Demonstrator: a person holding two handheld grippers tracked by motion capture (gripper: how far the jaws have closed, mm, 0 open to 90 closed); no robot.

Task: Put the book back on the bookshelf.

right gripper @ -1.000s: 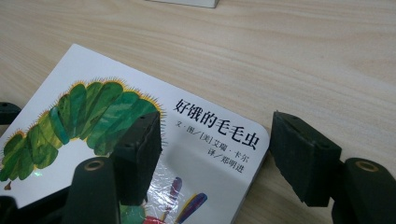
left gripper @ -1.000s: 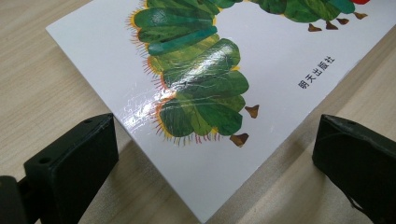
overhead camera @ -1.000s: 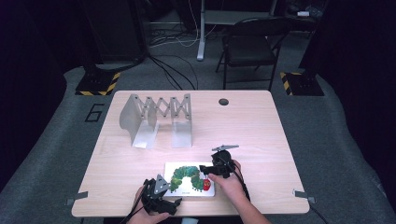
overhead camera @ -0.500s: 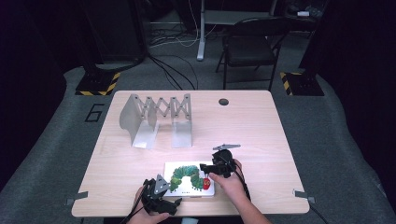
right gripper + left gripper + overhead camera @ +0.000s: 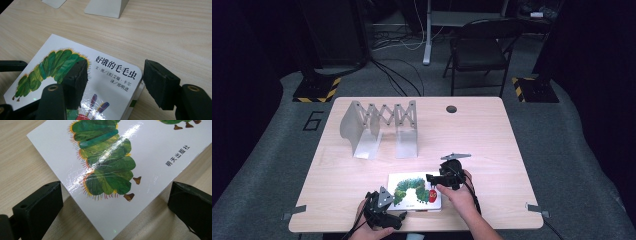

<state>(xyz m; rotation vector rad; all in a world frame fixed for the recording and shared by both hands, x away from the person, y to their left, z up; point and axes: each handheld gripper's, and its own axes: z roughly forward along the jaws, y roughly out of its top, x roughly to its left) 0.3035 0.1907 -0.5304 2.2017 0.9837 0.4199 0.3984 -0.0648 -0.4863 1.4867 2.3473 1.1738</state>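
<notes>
A picture book [image 5: 414, 190] with a green caterpillar on its white cover lies flat near the table's front edge. My left gripper [image 5: 393, 209] is at its near left corner. In the left gripper view the two black jaws stand wide on either side of that corner [image 5: 107, 165], so the left gripper [image 5: 113, 202] is open. My right gripper [image 5: 433, 181] hangs over the book's right end. Its jaws have just been closing; one hovers over the cover [image 5: 112, 75], the other past the edge, and the right gripper [image 5: 117, 75] is still open.
A grey metal accordion rack [image 5: 379, 127] stands at the back left of the wooden table [image 5: 492, 140], its feet [image 5: 106, 6] just beyond the book. A round cable hole [image 5: 451, 108] sits near the far edge. A folding chair [image 5: 482, 50] stands behind the table.
</notes>
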